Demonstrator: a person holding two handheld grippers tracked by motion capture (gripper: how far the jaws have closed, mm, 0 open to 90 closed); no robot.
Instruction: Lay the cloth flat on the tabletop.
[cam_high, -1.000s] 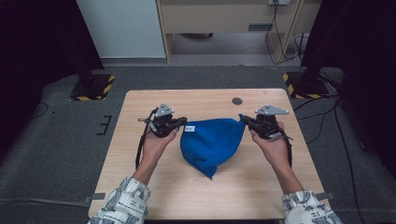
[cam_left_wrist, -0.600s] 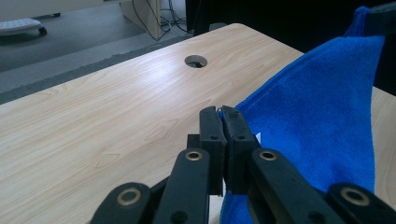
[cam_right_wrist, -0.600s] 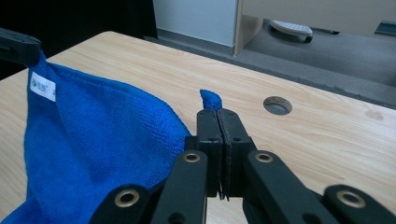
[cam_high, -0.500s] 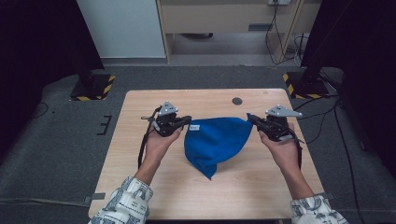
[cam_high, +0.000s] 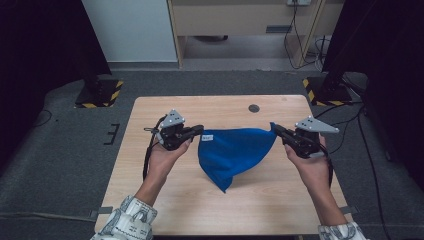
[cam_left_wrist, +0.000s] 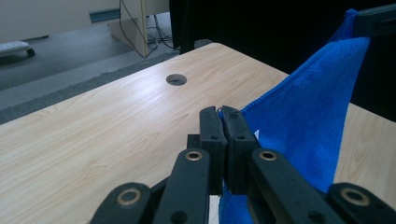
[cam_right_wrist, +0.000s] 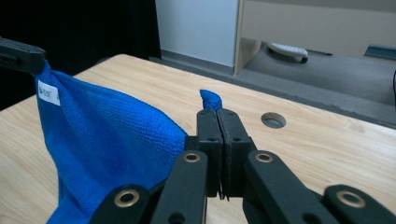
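Cloth (cam_high: 232, 152): blue, held up by two top corners above the table (cam_high: 150, 200), top edge stretched almost level between the grippers, body hanging in a sagging triangle, lowest tip pointing toward the near edge; whether the tip touches the wood cannot be told.
Cloth label: small white tag (cam_high: 207, 136) at the top corner just beside the left gripper; seen again in the right gripper view (cam_right_wrist: 48, 93), hanging under the far jaws.
Left gripper (cam_high: 198, 131): in the left hand (cam_high: 162, 157), left of the table's middle, pointing toward the cloth; jaws clenched on the tagged corner; in the left gripper view (cam_left_wrist: 223, 112), pads pressed flat together with blue fabric (cam_left_wrist: 308, 121) spilling out to one side.
Right gripper (cam_high: 276, 129): in the right hand (cam_high: 312, 167), right of the table's middle, pointing back toward the left gripper; jaws clenched on the opposite corner; in the right gripper view (cam_right_wrist: 217, 113), a small nub of blue poking up past the closed tips.
Grippers: well apart, facing each other across the cloth, both raised off the wood.
Table: pale wood, round cable hole (cam_high: 254, 108) near the far edge, behind the cloth and apart from it.
Sleeves: patterned, entering at the near edge.
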